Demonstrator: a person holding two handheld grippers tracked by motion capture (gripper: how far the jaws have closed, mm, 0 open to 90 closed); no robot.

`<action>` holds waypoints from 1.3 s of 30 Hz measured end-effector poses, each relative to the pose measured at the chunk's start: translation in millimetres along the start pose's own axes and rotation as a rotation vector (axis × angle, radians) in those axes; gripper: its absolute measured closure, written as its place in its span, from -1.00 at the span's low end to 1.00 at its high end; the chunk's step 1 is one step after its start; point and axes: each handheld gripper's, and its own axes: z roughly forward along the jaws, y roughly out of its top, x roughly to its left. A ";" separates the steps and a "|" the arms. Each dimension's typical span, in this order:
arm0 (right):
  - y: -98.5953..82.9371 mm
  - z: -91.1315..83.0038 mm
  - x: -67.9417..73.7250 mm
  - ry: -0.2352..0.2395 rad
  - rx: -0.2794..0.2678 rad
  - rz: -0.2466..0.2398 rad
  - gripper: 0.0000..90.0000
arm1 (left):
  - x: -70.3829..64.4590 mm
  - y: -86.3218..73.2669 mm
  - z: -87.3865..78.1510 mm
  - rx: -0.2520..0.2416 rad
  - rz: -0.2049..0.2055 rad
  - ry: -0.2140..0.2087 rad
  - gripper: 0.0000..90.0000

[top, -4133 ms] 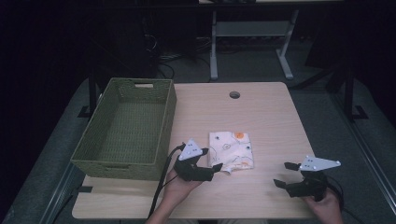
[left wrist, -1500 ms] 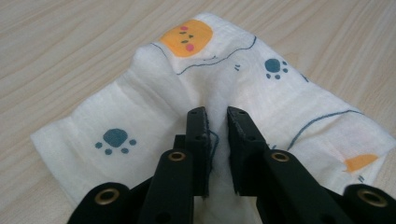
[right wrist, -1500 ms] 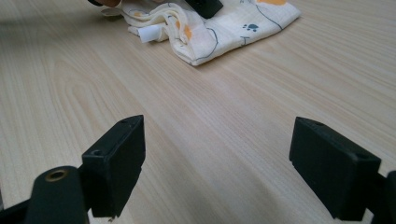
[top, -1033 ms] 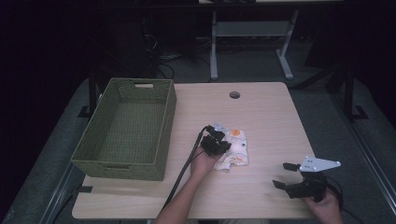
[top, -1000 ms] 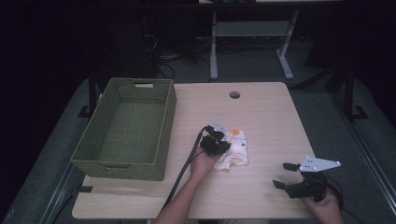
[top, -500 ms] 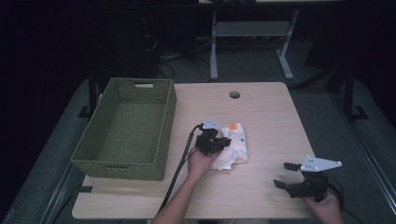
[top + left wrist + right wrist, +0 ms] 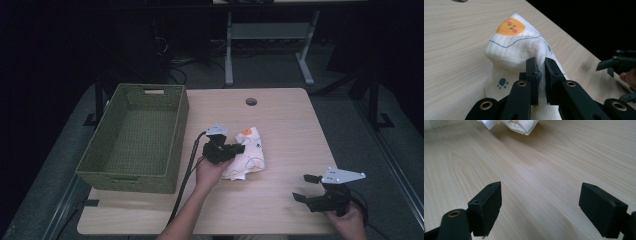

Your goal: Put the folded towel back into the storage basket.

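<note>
- White muslin cloth printed with an orange face and small blue paws (image 7: 514,47) sits near the middle of the pale wood-grain surface (image 7: 285,120), bunched into a raised hump.
- The left tool (image 7: 540,72) is clenched on a fold of that cloth: its black jaws stand almost together with fabric pinched between them.
- The right tool (image 7: 306,187) rests near the front right corner, jaws spread wide and touching nothing; in its own view bare wood lies between them.
- Four seconds ago the left tool sat beside the cloth's front left edge and the cloth lay flat; since then the tool has come onto it and the cloth is gathered and pulled slightly toward the green woven rectangular basket (image 7: 137,137).
- The right tool has stayed put.
- The basket stands at the left edge, just beside the left tool; open wood stretches behind and to the right of the cloth.
</note>
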 end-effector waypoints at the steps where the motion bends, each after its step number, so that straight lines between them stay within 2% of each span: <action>1: 0.0 0.0 0.1 0.000 0.000 0.001 -0.60 | 0.0 0.0 0.0 0.000 0.000 0.000 0.85; 9: -0.5 -0.9 -0.6 -0.004 -0.002 0.002 -0.60 | 1.0 6.2 -15.2 -0.046 -0.041 -0.039 0.85; 23: -0.2 -1.0 -1.5 -0.008 -0.007 0.007 -0.60 | -1.2 20.6 -36.3 -0.080 -0.047 -0.059 0.85; 32: -0.2 1.5 -1.9 -0.013 0.003 0.003 -0.60 | 3.4 28.1 -54.1 -0.086 -0.035 -0.052 0.85; 39: -0.4 2.4 -2.3 -0.014 0.008 0.001 -0.60 | 7.1 31.4 -65.7 -0.098 -0.050 -0.056 0.85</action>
